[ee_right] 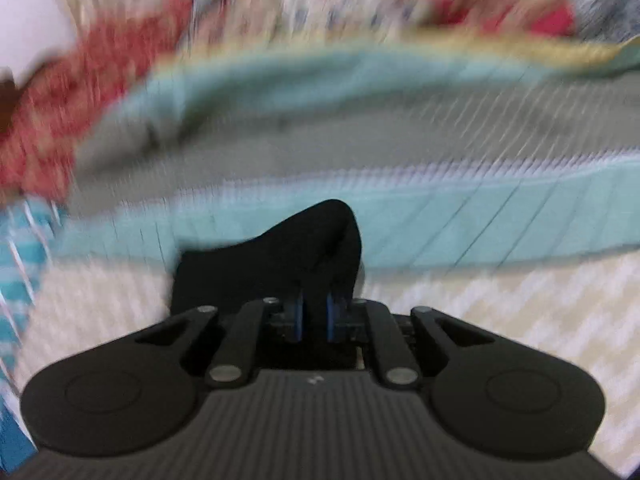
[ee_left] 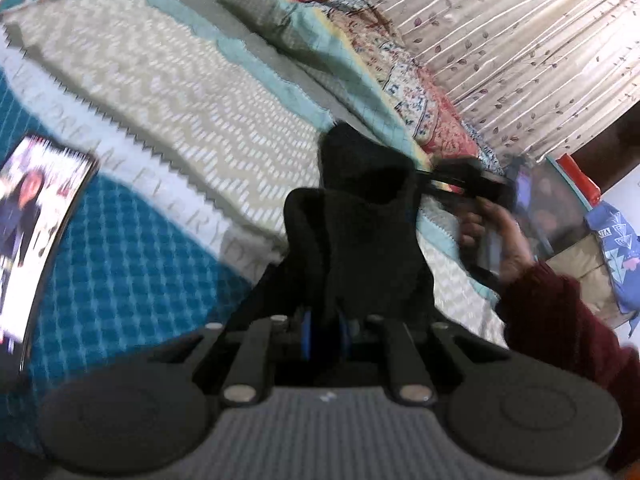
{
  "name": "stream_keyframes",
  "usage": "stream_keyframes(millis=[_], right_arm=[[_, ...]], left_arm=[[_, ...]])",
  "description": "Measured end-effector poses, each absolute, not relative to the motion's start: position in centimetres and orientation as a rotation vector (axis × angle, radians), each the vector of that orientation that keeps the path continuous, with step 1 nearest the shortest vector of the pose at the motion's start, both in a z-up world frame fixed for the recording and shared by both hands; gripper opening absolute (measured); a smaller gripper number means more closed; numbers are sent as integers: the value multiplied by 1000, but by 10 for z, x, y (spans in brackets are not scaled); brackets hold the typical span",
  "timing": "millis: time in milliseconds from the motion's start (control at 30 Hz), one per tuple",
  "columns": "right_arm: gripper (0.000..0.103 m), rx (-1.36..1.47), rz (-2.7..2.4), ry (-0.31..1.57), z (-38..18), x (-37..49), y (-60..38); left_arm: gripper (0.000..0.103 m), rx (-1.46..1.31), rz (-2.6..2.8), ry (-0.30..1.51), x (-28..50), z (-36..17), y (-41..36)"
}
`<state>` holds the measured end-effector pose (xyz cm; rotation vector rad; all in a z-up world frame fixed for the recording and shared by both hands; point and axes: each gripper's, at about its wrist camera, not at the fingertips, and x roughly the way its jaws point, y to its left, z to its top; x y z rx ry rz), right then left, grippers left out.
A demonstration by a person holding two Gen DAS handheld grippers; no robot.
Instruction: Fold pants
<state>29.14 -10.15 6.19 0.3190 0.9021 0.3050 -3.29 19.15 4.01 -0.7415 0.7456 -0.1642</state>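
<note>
- Left wrist view: the left gripper [ee_left: 325, 330] has its two blue-padded fingers [ee_left: 306, 332] closed on a bunched fold of the black pants [ee_left: 360, 236]. The soft, matte fabric rises in a rounded hump straight ahead of them.
- The pants lie on a bed [ee_left: 132, 264], over a cream and beige zigzag quilt [ee_left: 180, 92] with a saw-toothed edge and pale aqua trim.
- A glossy phone [ee_left: 36, 236] with a lit screen rests on a teal waffle-textured blanket at left.
- At right, a hand [ee_left: 496, 236] in a dark red knitted sleeve [ee_left: 560, 320] holds the right gripper [ee_left: 464, 182] at the far edge of the pants.
- Pleated, leaf-printed curtains [ee_left: 520, 40] hang behind.
- Right wrist view, heavily blurred: the right gripper's blue fingers [ee_right: 298, 316] are closed on a black peak of the pants, above the same zigzag quilt.
</note>
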Motion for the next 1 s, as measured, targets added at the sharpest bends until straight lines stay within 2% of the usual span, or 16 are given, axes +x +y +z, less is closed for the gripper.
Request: stream_keyframes(millis=[167, 267, 300, 333, 367, 400, 467, 567, 700, 800, 900, 1000], right_arm=[[13, 518, 144, 511, 155, 229, -257], [16, 563, 11, 400, 167, 142, -340], [19, 555, -36, 412, 161, 114, -359], [26, 542, -81, 451, 152, 91, -372], [47, 527, -123, 526, 138, 68, -387], [57, 520, -162, 621, 123, 48, -399], [59, 512, -248, 734, 99, 11, -413], [58, 481, -344, 772, 87, -28, -425], [57, 466, -374, 688, 109, -19, -435], [58, 419, -356, 624, 126, 25, -439], [58, 418, -369, 595, 125, 68, -460], [58, 433, -364, 651, 108, 126, -483]], left_arm=[[12, -705, -218, 686, -9, 62, 184], [12, -683, -268, 682, 4, 66, 169], [12, -669, -278, 688, 6, 65, 164], [12, -657, -283, 699, 8, 64, 160], [12, -640, -287, 719, 11, 63, 155], [12, -626, -287, 736, 12, 61, 152], [12, -598, -280, 771, 14, 57, 148], [12, -585, -266, 791, 11, 55, 146], [12, -576, -247, 789, 8, 61, 146], [12, -567, -233, 784, 6, 66, 145], [12, -544, -214, 786, 8, 70, 141], [12, -519, -188, 793, 14, 75, 137]])
